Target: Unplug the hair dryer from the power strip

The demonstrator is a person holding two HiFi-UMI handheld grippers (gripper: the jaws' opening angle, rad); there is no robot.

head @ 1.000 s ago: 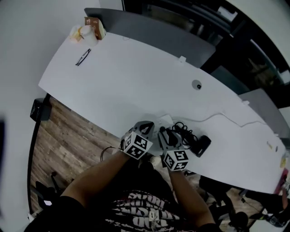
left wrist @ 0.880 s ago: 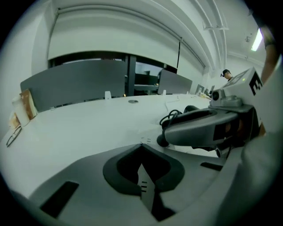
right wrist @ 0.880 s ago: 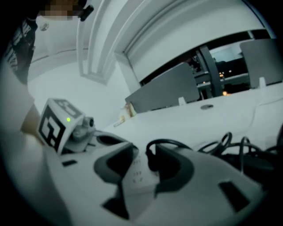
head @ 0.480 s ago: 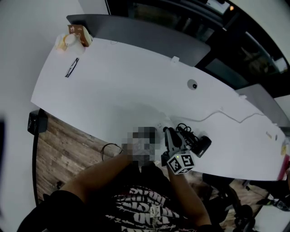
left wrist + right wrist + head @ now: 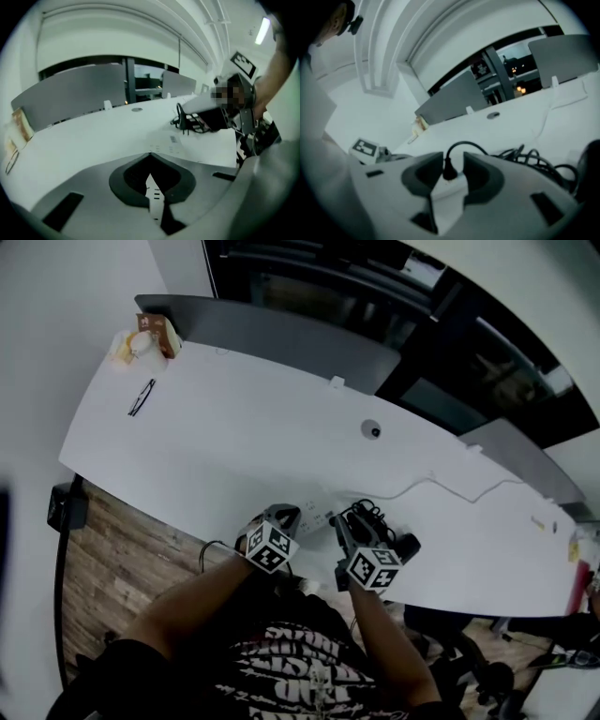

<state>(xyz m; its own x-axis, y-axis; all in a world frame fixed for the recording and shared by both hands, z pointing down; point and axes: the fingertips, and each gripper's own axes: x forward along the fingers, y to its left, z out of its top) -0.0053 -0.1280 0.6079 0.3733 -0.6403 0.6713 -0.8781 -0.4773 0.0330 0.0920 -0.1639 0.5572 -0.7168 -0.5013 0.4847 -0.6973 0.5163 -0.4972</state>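
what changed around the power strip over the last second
The right hand-held gripper shifted right, toward the hair dryer. Its jaws have just been opening, and the plug stands between them ungripped. The plug still looks seated in the power strip. The left hand-held gripper and the hair dryer stayed put.

a white power strip [image 5: 323,518] is laid flat near the front edge of the bench [image 5: 234,418]. a black plug [image 5: 449,171] is seen standing upright on its top face, apparently still seated. from the plug a black cord [image 5: 462,142] is arched over to a loose tangle, and just beside this the black hair dryer [image 5: 408,545] is laid.
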